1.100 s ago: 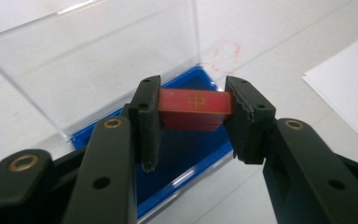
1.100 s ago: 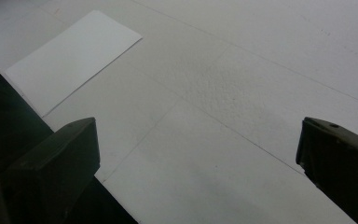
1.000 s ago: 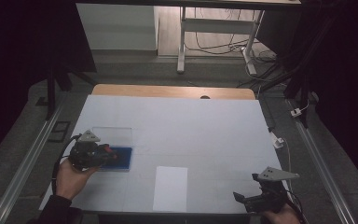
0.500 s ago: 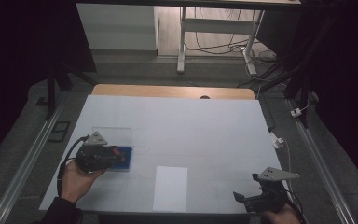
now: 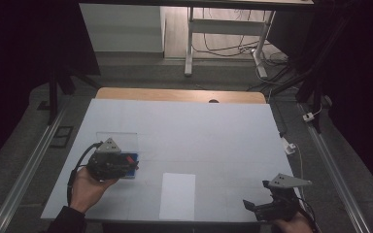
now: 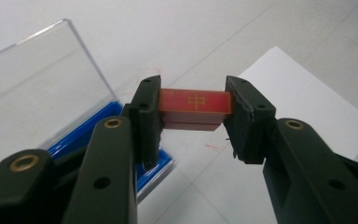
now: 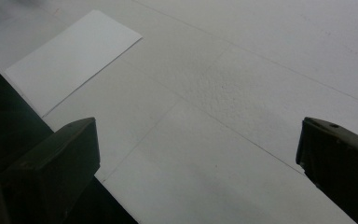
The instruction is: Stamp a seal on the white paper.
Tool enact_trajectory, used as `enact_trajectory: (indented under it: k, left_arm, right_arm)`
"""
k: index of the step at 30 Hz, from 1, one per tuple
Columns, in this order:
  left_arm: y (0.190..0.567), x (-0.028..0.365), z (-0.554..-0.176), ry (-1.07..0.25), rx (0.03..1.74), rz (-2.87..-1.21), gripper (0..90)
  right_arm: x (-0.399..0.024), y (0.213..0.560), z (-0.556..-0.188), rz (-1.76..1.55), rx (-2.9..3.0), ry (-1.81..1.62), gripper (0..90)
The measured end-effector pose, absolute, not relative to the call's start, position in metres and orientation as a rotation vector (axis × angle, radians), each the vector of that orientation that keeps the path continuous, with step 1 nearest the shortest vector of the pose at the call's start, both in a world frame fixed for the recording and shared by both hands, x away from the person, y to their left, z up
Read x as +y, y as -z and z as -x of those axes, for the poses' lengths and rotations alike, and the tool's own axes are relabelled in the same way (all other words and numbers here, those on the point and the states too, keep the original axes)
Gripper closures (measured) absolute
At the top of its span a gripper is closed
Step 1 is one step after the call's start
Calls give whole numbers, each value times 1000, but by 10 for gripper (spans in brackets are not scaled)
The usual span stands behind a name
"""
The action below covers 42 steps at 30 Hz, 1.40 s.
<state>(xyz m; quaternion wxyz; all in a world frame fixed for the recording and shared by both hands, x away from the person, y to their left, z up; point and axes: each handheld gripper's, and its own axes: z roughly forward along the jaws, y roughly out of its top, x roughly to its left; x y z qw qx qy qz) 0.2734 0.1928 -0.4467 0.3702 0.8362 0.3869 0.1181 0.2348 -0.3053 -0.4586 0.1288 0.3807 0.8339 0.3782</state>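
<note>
The left gripper (image 6: 193,112) clamps a red stamp block (image 6: 195,103) between its pads, lifted clear of the white table (image 5: 204,136) at the near left. Just beside it lies a blue case (image 6: 98,128), its clear lid (image 6: 32,88) open. A white sheet of paper (image 5: 177,195) lies near the table's near edge, between the hands. At the near right, the right gripper (image 7: 198,154) hovers with its jaws spread wide over bare table, nothing between them.
</note>
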Motion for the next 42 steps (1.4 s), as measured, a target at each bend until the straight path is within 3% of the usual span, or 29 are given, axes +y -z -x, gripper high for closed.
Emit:
enact_trajectory:
  k: [14, 42]
  left_arm:
    - [444, 163, -277, -219, 903, -2218, 583]
    - [452, 99, -281, -181, 759, -2312, 582]
  right_arm:
    - [-305, 459, -235, -1109, 2424, -1099, 0]
    - [-305, 459, -234, -1099, 2425, -1106, 0]
